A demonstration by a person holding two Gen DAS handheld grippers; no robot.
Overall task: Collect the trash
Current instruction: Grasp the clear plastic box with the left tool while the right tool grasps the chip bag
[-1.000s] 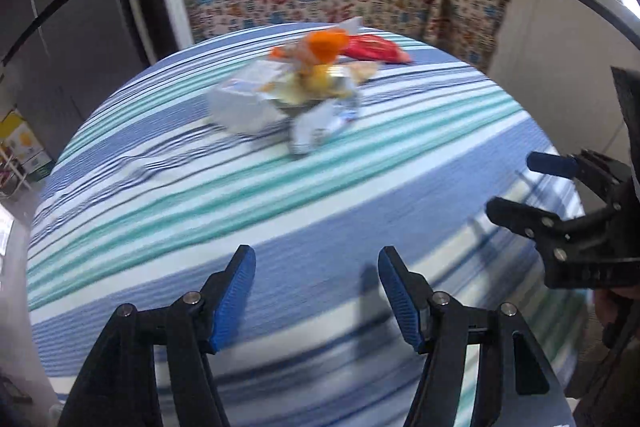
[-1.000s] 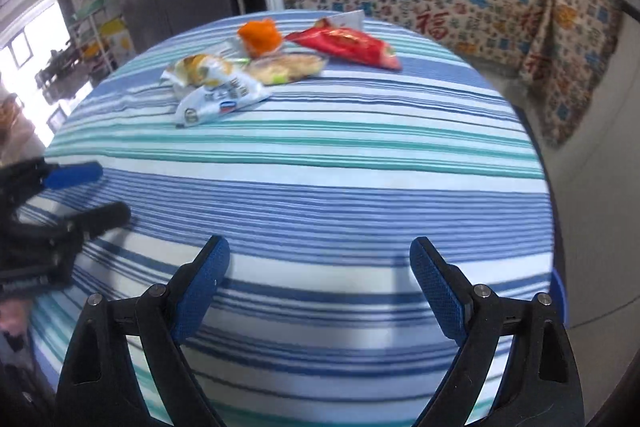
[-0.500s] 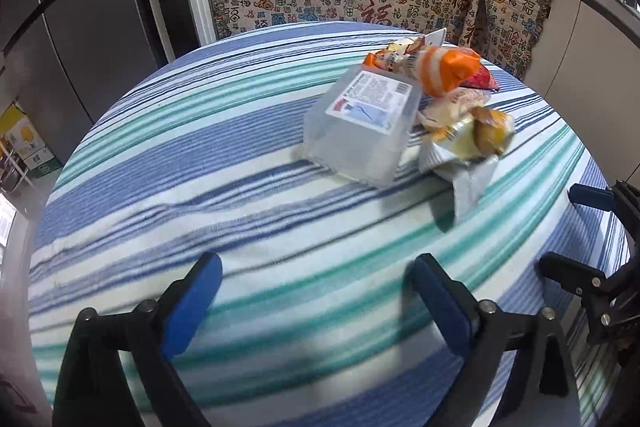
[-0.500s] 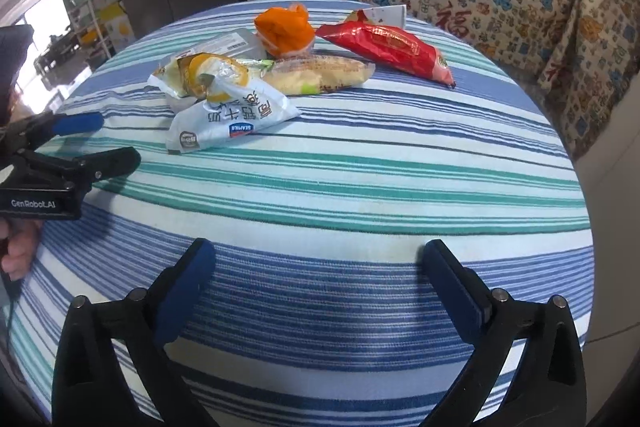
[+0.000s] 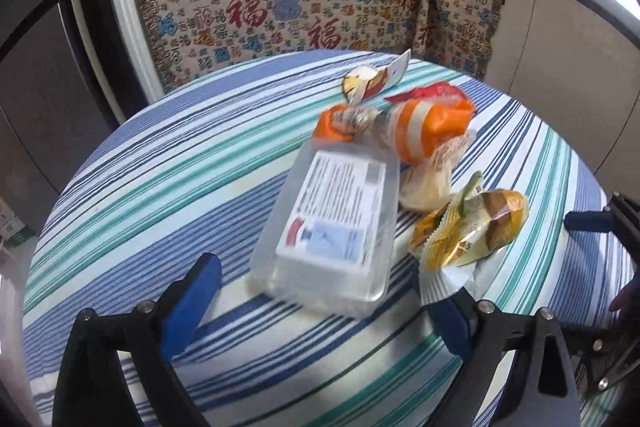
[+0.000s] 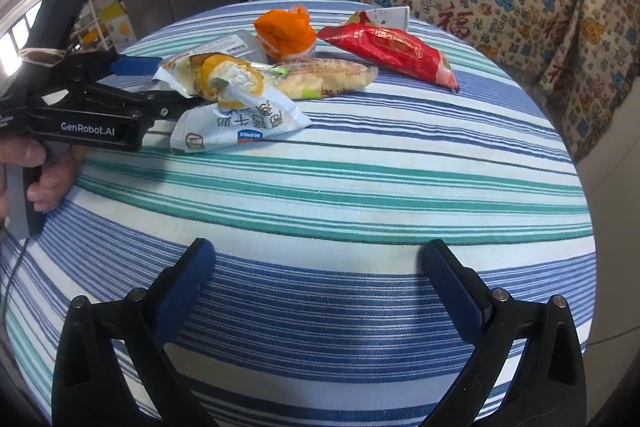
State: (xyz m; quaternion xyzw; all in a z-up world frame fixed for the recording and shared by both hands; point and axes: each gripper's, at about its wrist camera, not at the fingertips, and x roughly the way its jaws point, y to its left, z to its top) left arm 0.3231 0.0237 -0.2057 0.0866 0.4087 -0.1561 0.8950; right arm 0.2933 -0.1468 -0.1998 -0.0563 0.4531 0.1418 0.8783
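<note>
1. Left wrist view: the left gripper [image 5: 320, 307] stands wide with its jaws just beginning to close, and the near end of the clear plastic tray [image 5: 332, 227] lies between the pads, not yet pressed. The tray lies label-up on the striped tablecloth [image 5: 160, 195], toward the table's right half. Touching its right side is the yellow wrapper [image 5: 468, 231]; past its far end sit the orange-and-white wrapper [image 5: 424, 127] and a small torn packet [image 5: 372, 83], near the far edge.

2. Judged from this view, the step in hand is a grasp on the tray. The right pad sits on the edge of the white wrapper beside it, so centring the jaws across the tray's width first would avoid pinching both. The thin plastic will probably flex, so a gentle close seems wise.

3. Right wrist view: the right gripper [image 6: 316, 283] is fully spread and empty, over bare cloth by the near edge, well apart from the pile. The red snack bag [image 6: 392, 51] lies nearest the far right edge, with the white-and-blue wrapper [image 6: 240, 127] at the left, touching the left gripper's fingers [image 6: 168, 105]. The red bag looks like the easiest target for this side.
</note>
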